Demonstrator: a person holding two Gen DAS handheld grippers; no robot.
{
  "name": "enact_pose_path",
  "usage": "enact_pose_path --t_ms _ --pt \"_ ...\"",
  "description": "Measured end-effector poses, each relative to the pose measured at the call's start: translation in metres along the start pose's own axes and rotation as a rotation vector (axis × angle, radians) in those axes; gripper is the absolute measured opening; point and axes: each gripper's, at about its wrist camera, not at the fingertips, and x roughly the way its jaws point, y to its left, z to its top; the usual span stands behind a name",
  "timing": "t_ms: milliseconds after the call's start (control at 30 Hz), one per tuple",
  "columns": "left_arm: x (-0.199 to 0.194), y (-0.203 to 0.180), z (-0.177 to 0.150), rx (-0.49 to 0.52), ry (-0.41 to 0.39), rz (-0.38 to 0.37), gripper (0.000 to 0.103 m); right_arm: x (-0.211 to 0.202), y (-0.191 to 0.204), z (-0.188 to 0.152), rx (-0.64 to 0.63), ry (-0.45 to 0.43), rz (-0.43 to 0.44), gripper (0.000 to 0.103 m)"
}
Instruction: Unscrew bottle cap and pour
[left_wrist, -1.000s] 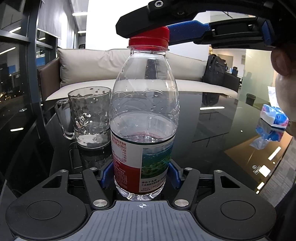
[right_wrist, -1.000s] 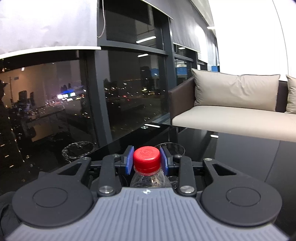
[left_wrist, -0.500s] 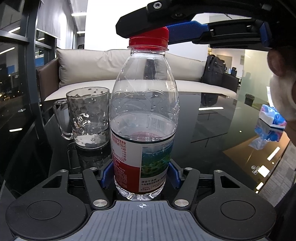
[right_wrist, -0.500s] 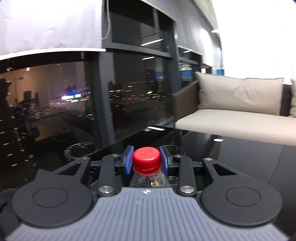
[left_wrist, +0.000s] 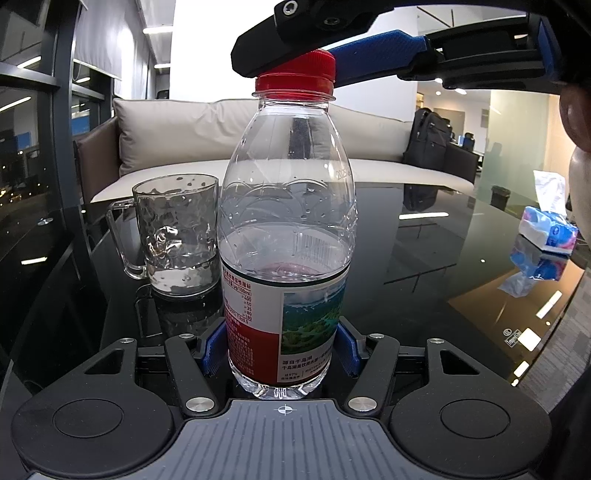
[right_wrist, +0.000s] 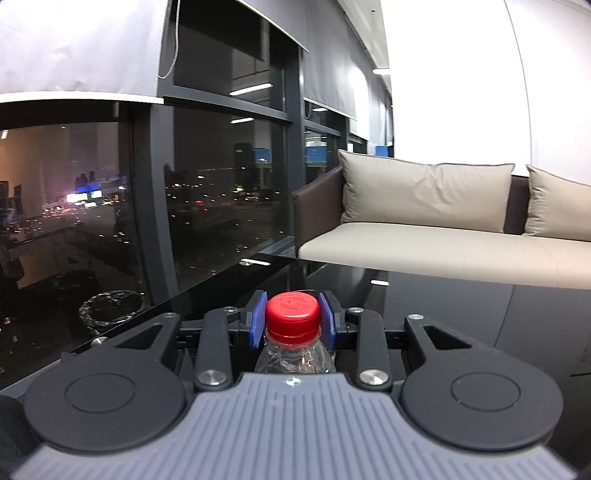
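Note:
A clear plastic water bottle (left_wrist: 286, 206), about half full with a red and picture label, stands upright on the black glass table (left_wrist: 424, 280). My left gripper (left_wrist: 282, 349) is shut on the bottle's lower body. The red cap (left_wrist: 295, 72) sits on the bottle neck and tilts slightly. My right gripper (right_wrist: 292, 319) is shut on the red cap (right_wrist: 293, 313), blue pads on both sides; in the left wrist view it comes in from the upper right (left_wrist: 332, 55). A clear glass mug (left_wrist: 177, 232) with a handle stands behind and left of the bottle, a little water in it.
A tissue pack (left_wrist: 546, 229) lies at the table's right. A beige sofa (left_wrist: 221, 140) stands beyond the table's far edge, with a black backpack (left_wrist: 428, 144) on it. Dark windows (right_wrist: 207, 184) run along the left side. The person's face is at the right edge.
The right gripper has turned on the cap: its view swung round and the cap now sits tilted on the neck. The bottle and left gripper stayed put.

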Motion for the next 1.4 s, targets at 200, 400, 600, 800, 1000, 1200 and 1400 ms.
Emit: enact_pose_path --t_ms 200,400,600,800,1000,1200,1400 --pt "-0.001 -0.001 0.0 0.001 0.0 -0.002 0.056 0.0 0.007 -0.003 0.006 0.011 -0.044 0.033" --pt "-0.001 -0.003 0.0 0.002 0.0 -0.002 0.056 0.003 0.011 -0.003 0.002 0.005 -0.052 0.032" --pt "-0.001 -0.002 0.0 0.004 -0.001 0.0 0.056 0.003 0.007 -0.005 0.004 -0.01 -0.031 0.031" --pt "-0.001 -0.004 0.0 0.009 -0.005 0.0 0.055 0.001 -0.004 -0.006 0.01 -0.023 0.012 0.031" --pt "-0.001 -0.003 0.0 0.003 -0.007 -0.004 0.055 -0.001 -0.011 -0.007 0.012 -0.031 0.042 0.031" --pt "-0.001 0.001 0.0 -0.005 -0.008 -0.012 0.055 0.0 -0.02 -0.006 0.008 -0.036 0.106 0.031" --pt "0.0 0.003 0.0 -0.005 -0.009 -0.016 0.055 0.0 -0.035 -0.004 -0.004 -0.042 0.202 0.031"
